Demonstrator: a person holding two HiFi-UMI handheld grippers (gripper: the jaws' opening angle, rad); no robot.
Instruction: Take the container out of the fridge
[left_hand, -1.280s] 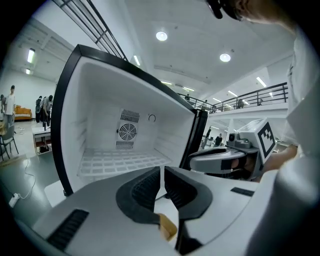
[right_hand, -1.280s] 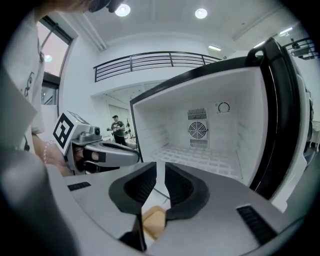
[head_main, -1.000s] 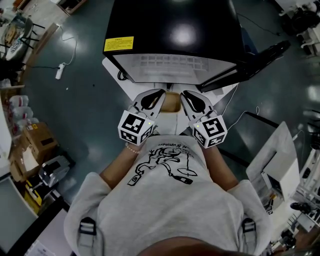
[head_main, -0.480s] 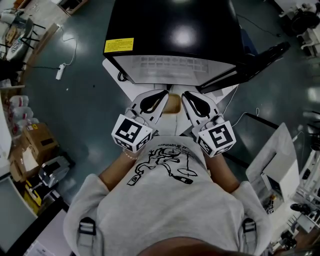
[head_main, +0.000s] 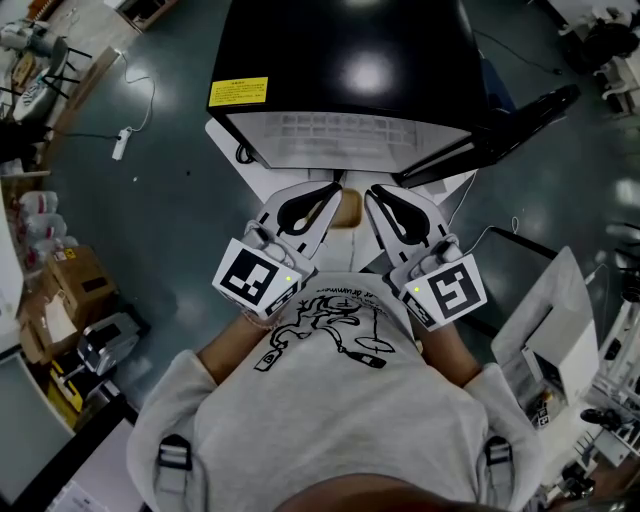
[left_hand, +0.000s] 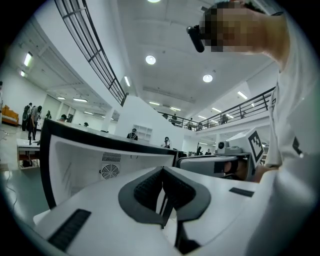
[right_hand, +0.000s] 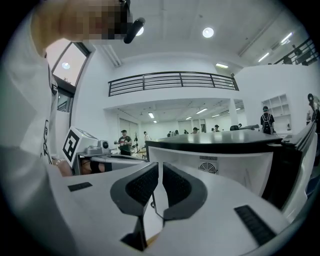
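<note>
— Where's the container (head_main: 346, 208)?
— Just outside the open black-topped fridge (head_main: 340, 60), held up between both grippers.
— And the jaws?
— The left gripper (head_main: 333, 187) is pinched tight on its left wall. The right gripper (head_main: 373, 192) is clamped on its right wall. The fridge door (head_main: 510, 120) stands open at the right.

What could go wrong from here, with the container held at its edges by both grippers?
The left gripper and right gripper each pinch only a thin edge of the container; uneven hand motion could tilt it or tear it free. The open fridge door stands near the right gripper and could be bumped.
</note>
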